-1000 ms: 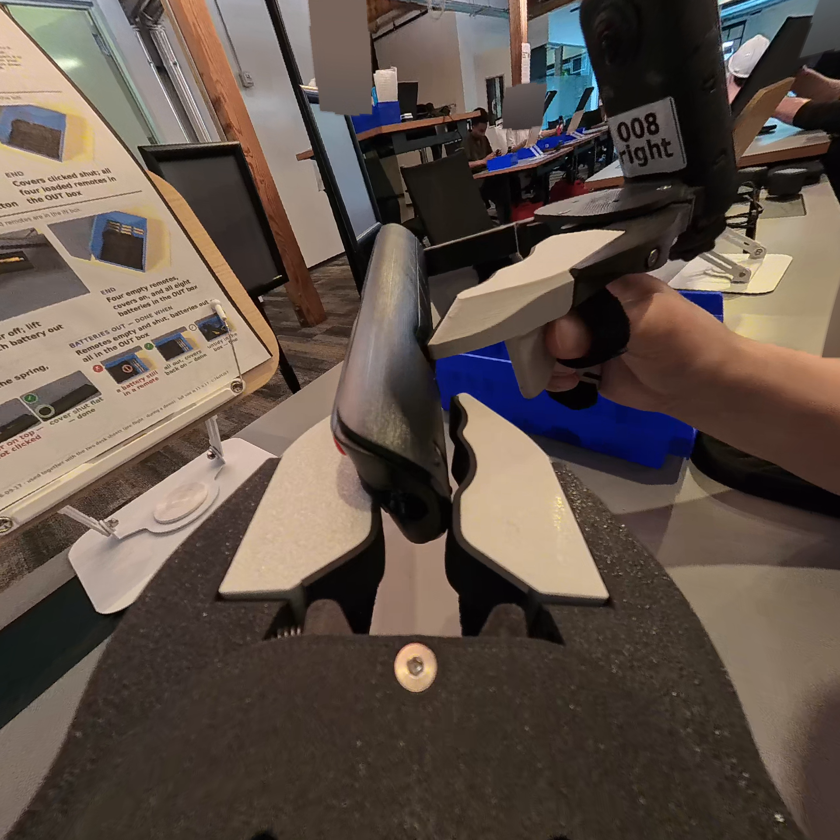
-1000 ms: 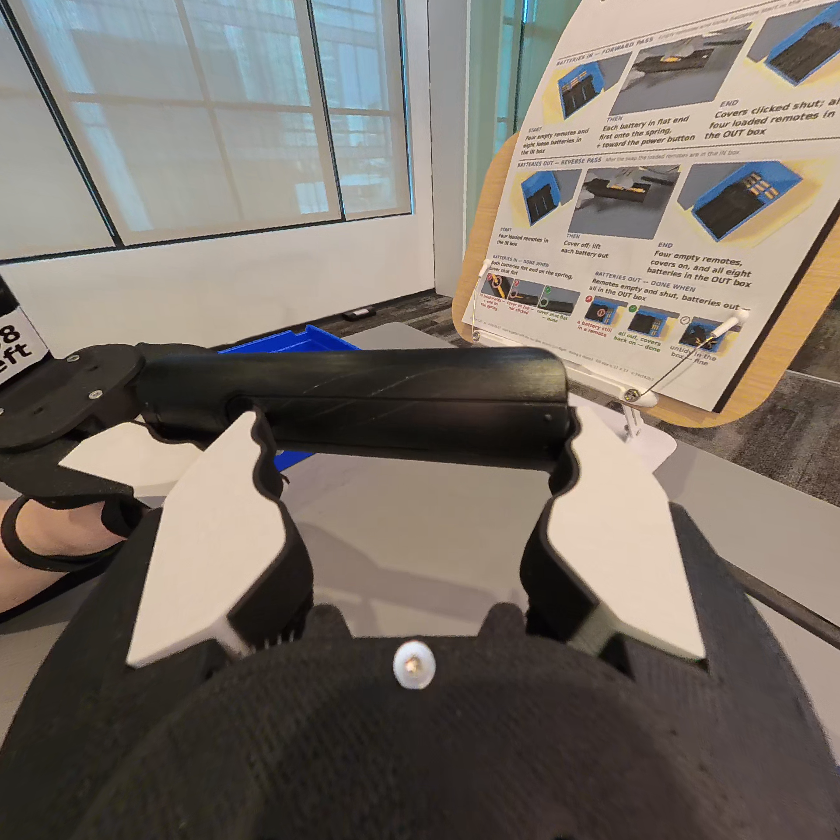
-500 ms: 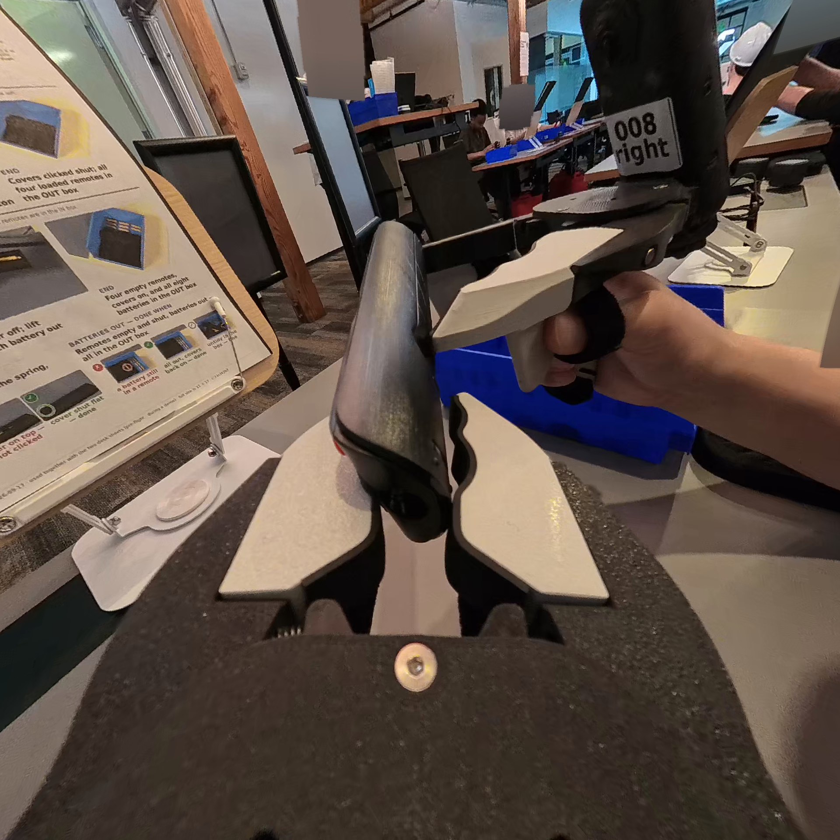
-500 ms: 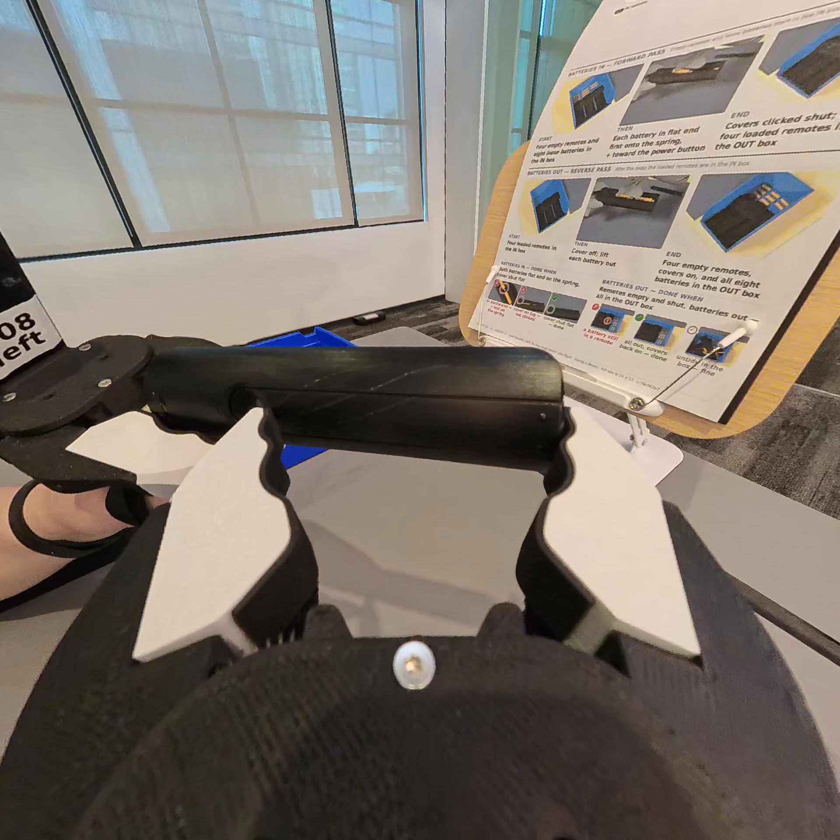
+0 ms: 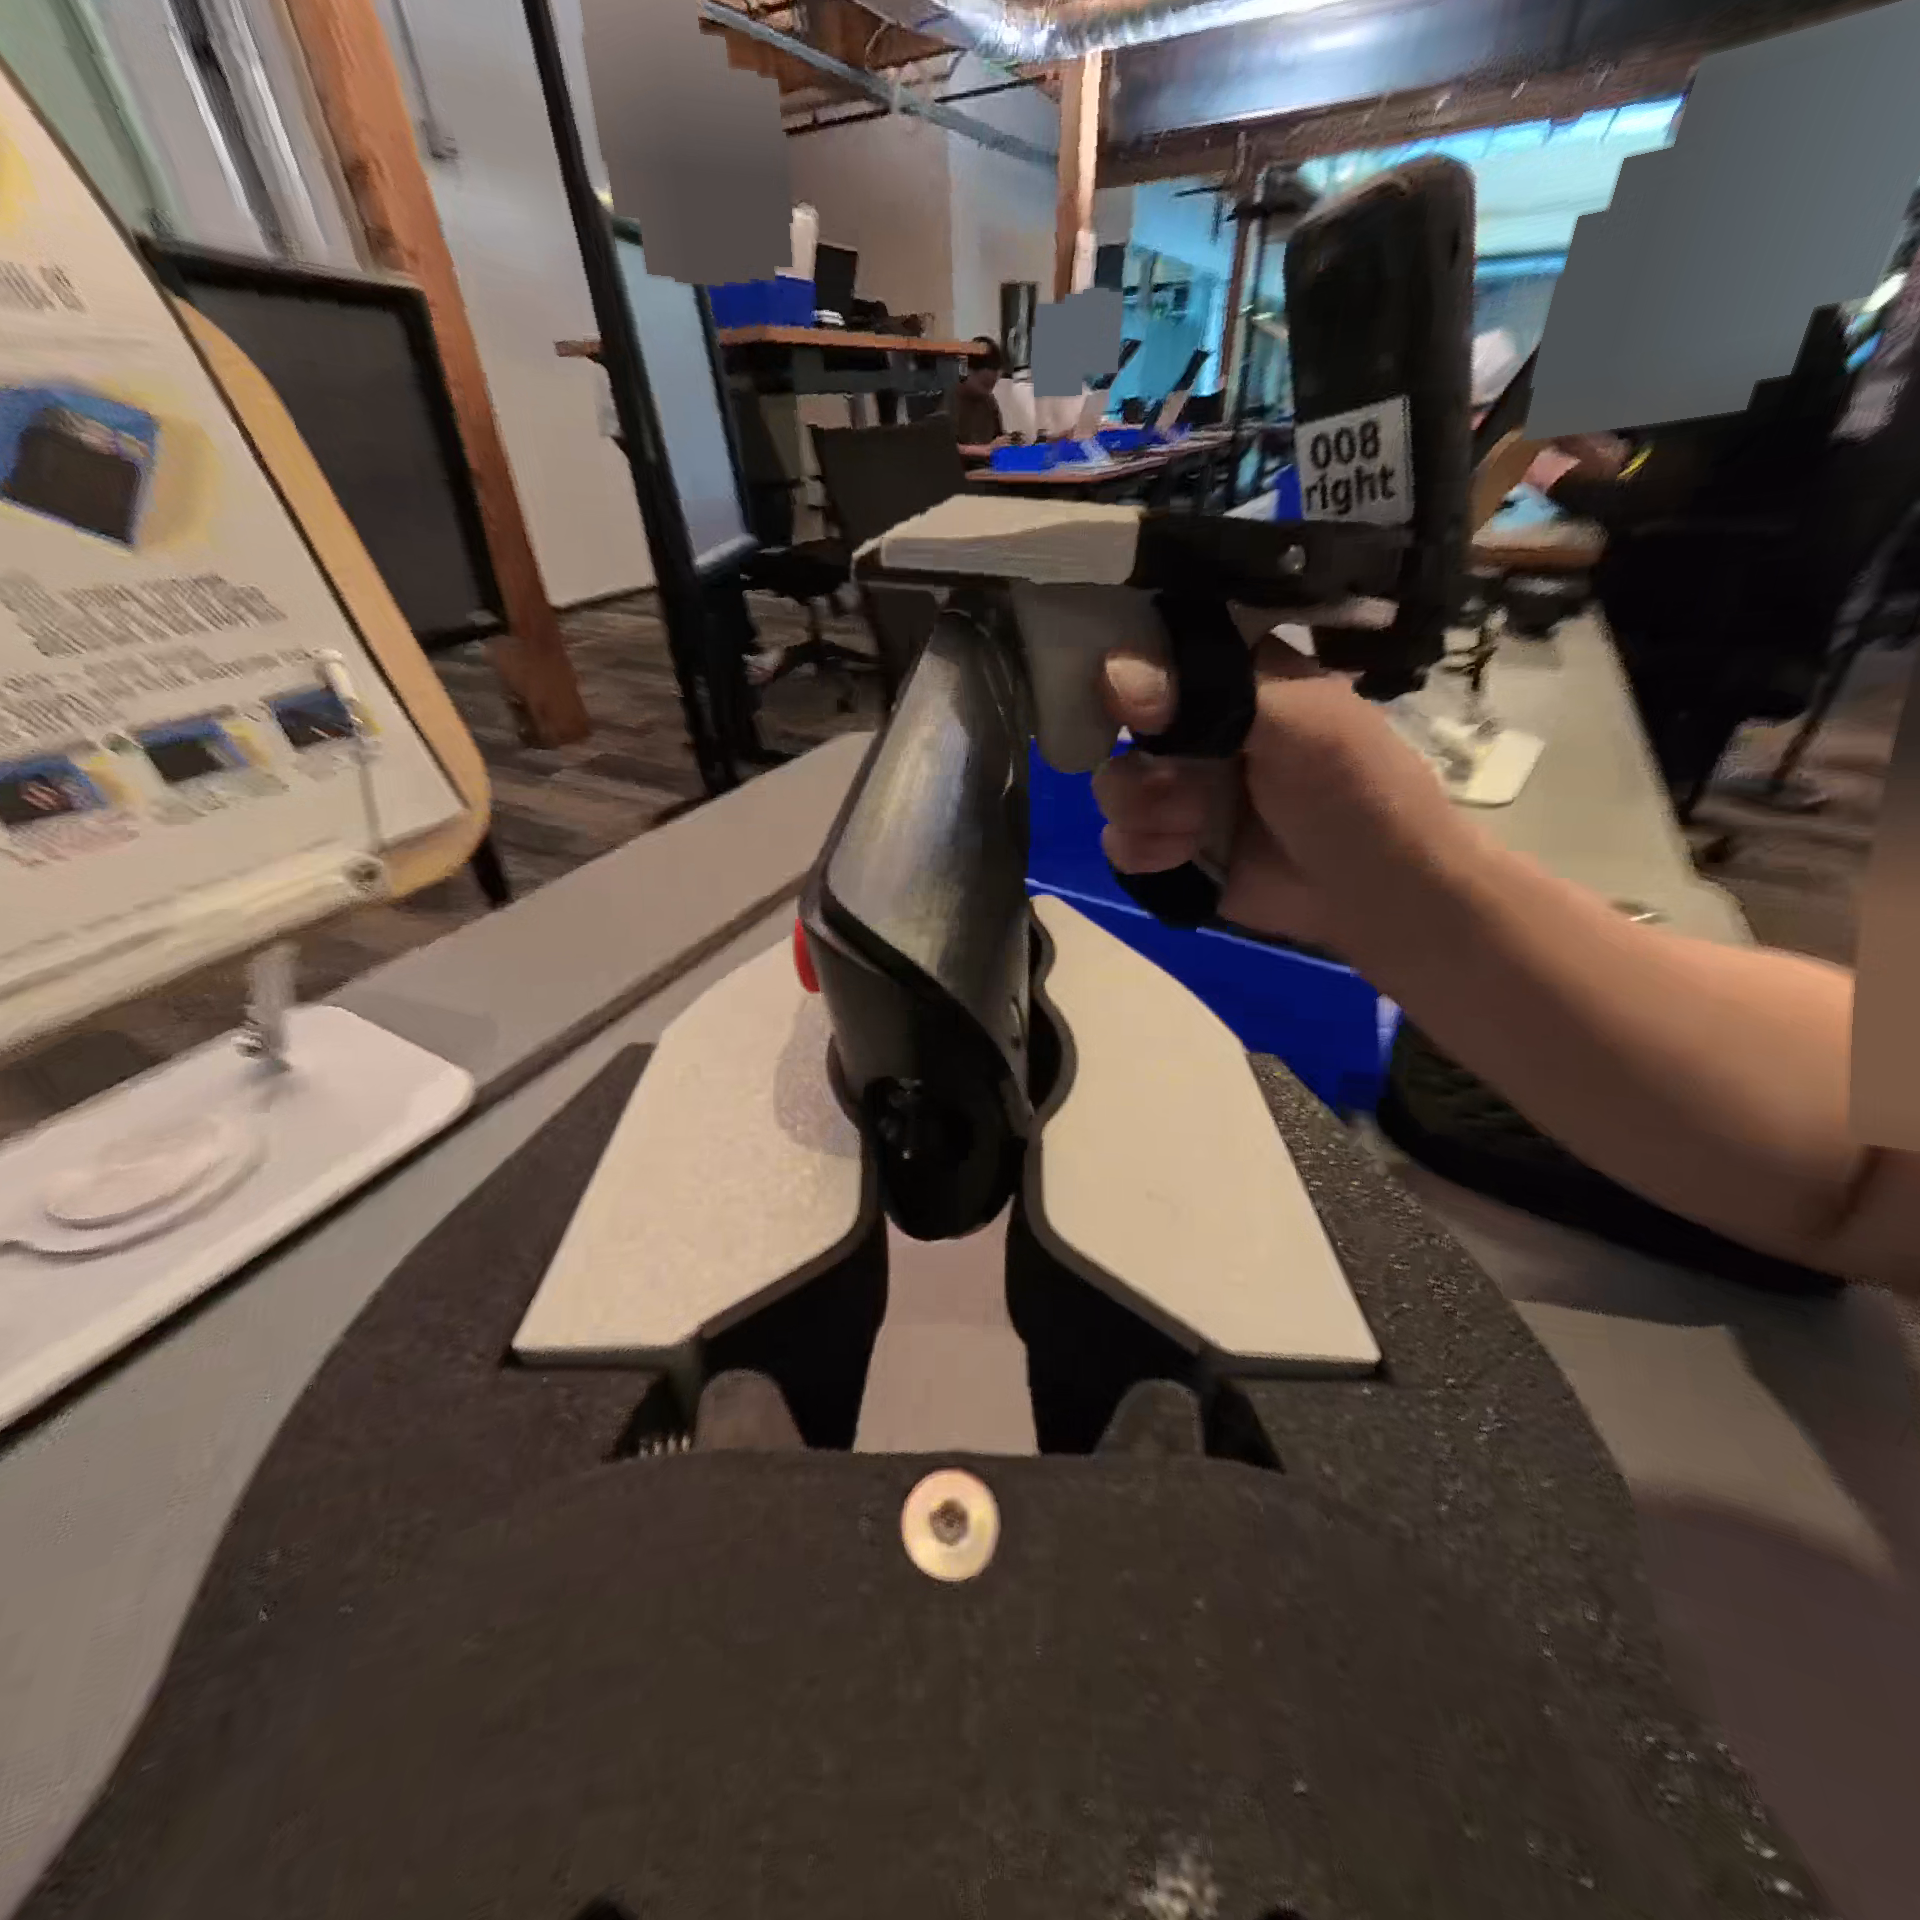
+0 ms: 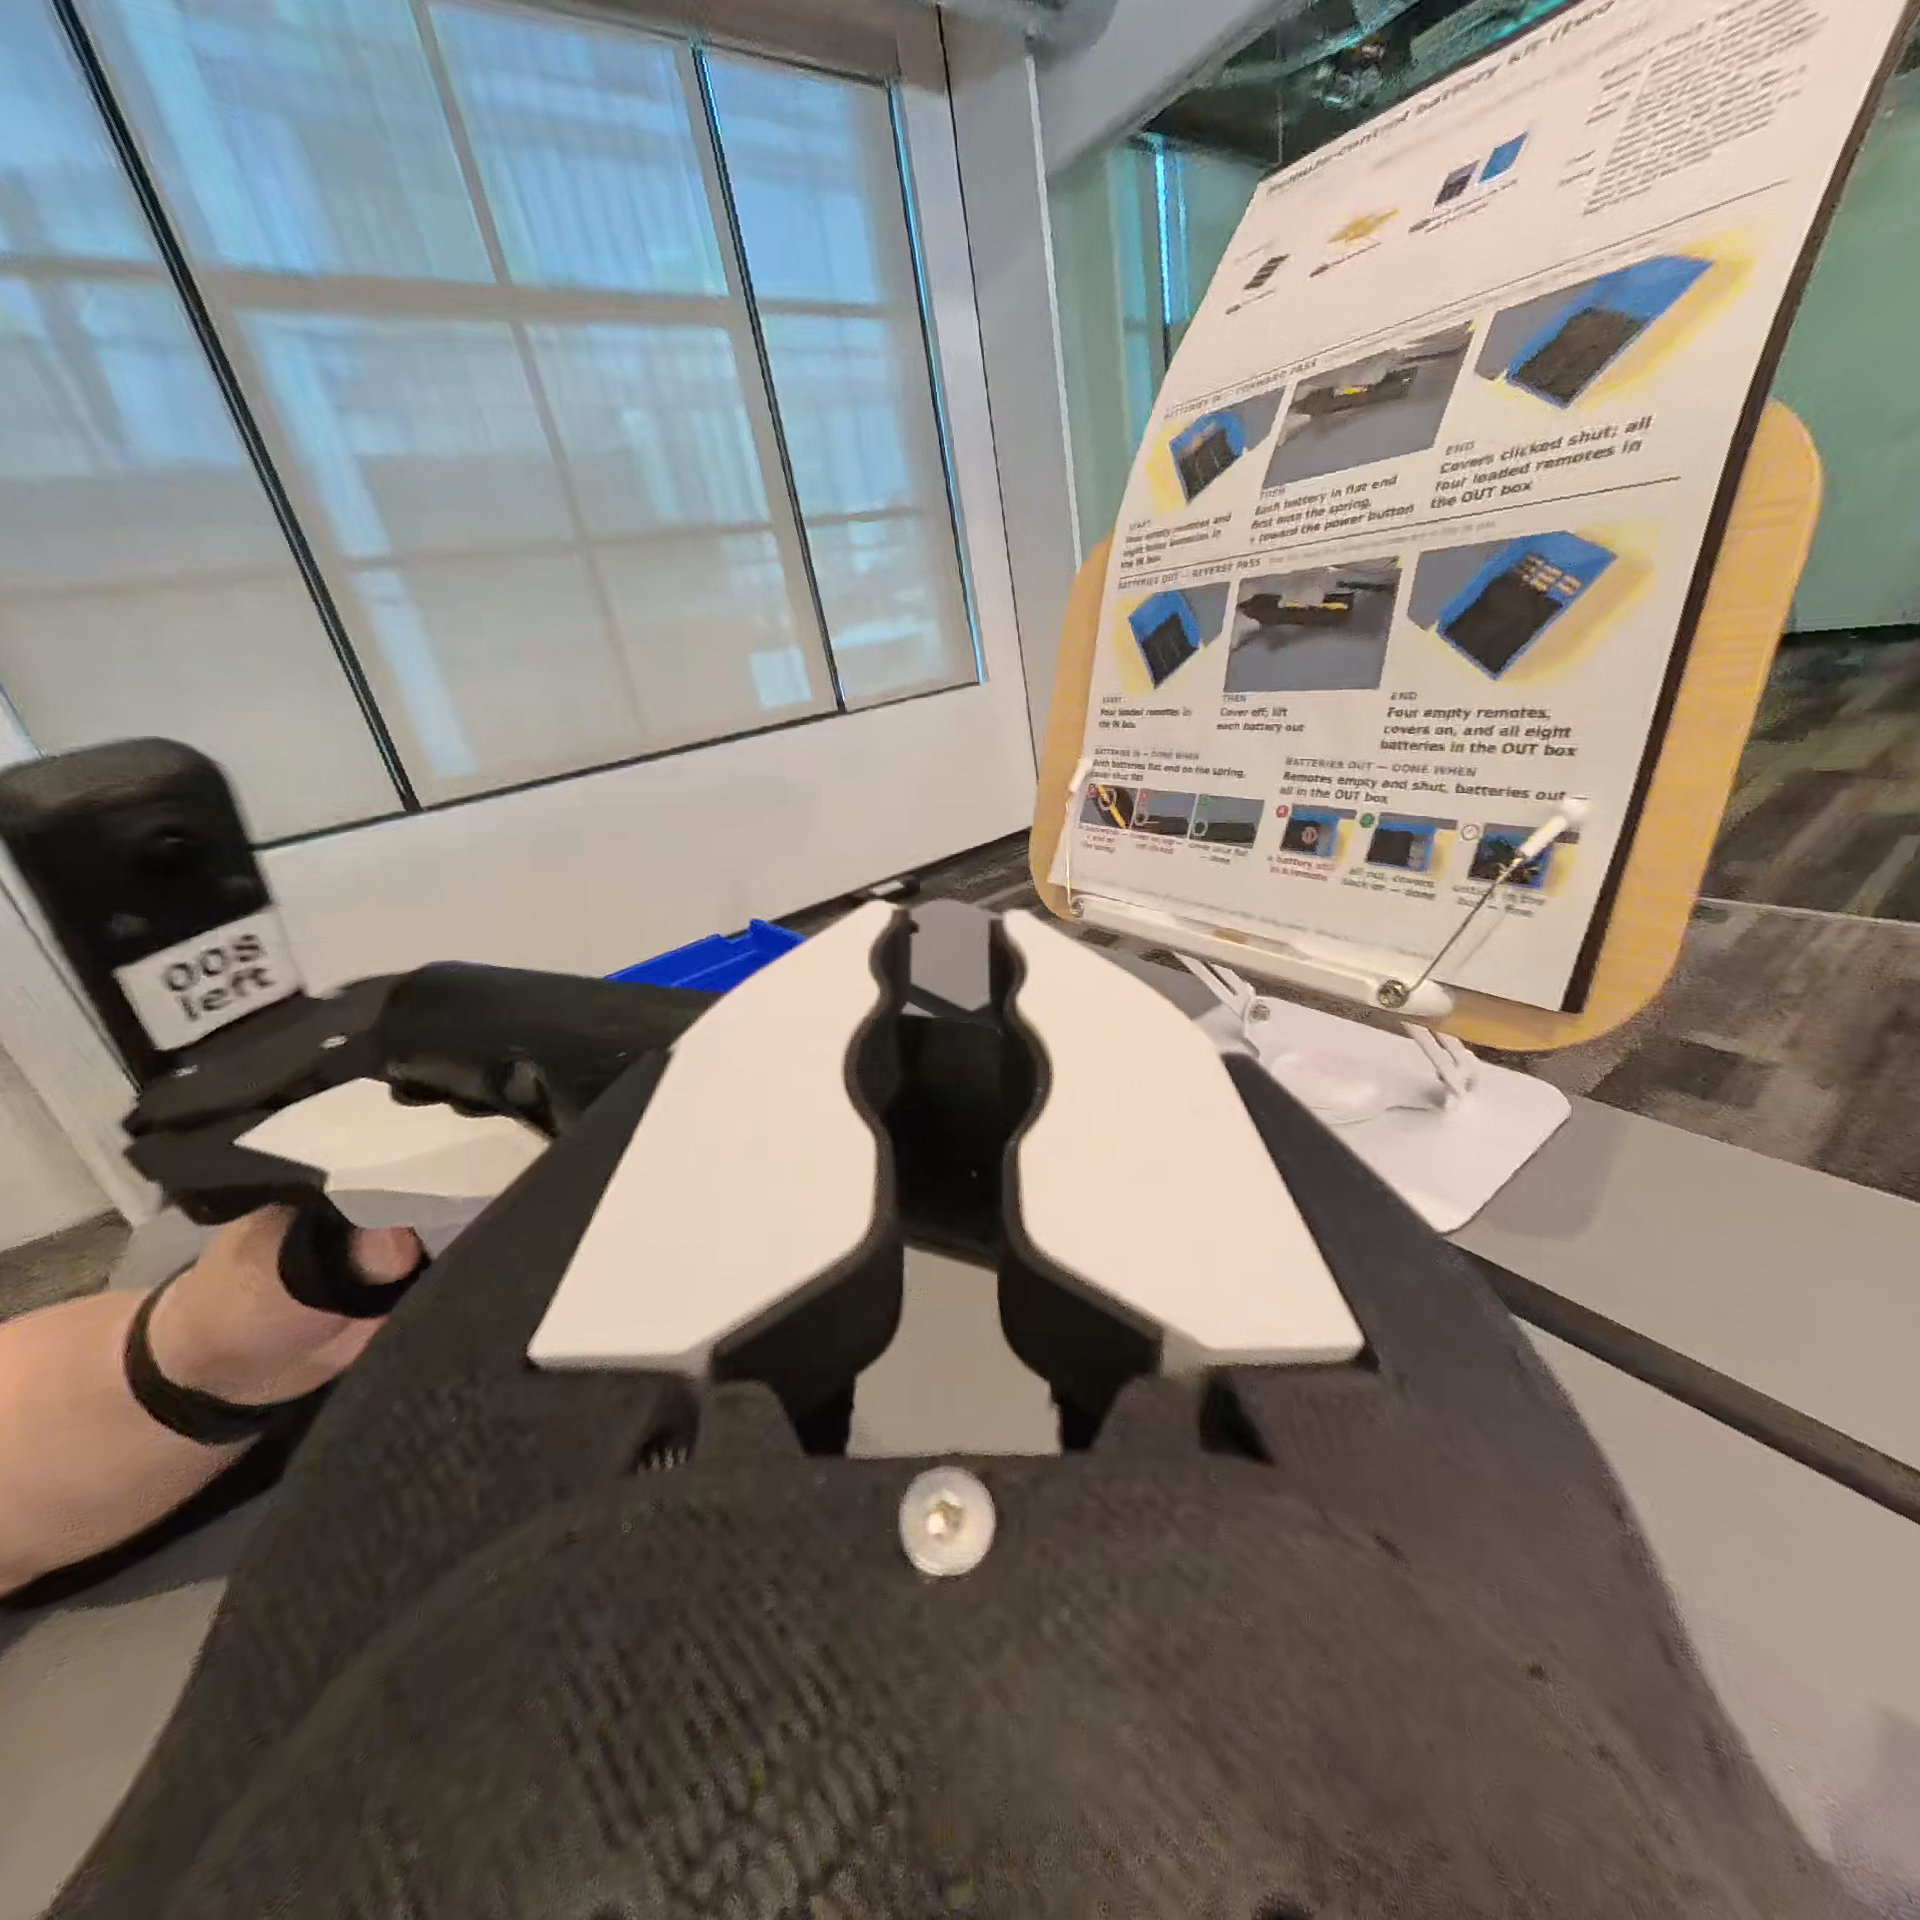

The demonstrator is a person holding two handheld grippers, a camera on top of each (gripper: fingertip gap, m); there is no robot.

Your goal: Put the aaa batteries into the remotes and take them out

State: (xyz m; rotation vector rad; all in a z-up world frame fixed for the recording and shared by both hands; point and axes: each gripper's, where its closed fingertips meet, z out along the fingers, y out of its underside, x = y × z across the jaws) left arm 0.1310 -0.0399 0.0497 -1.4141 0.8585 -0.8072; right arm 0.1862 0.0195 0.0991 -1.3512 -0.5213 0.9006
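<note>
Two white-fingered grippers share one glossy black plastic remote (image 5: 935, 935), held in the air above the grey table (image 5: 623, 977). The left gripper (image 5: 951, 1070) is closed tightly on the remote's rounded lower end, where a red button shows at the left edge. The right gripper (image 6: 945, 997) is nearly closed, pinching the remote's far end, which shows as a dark strip between its fingertips. Behind them sits a blue plastic bin (image 5: 1226, 987); its contents are hidden. An instruction board (image 6: 1403, 582) stands beyond.
</note>
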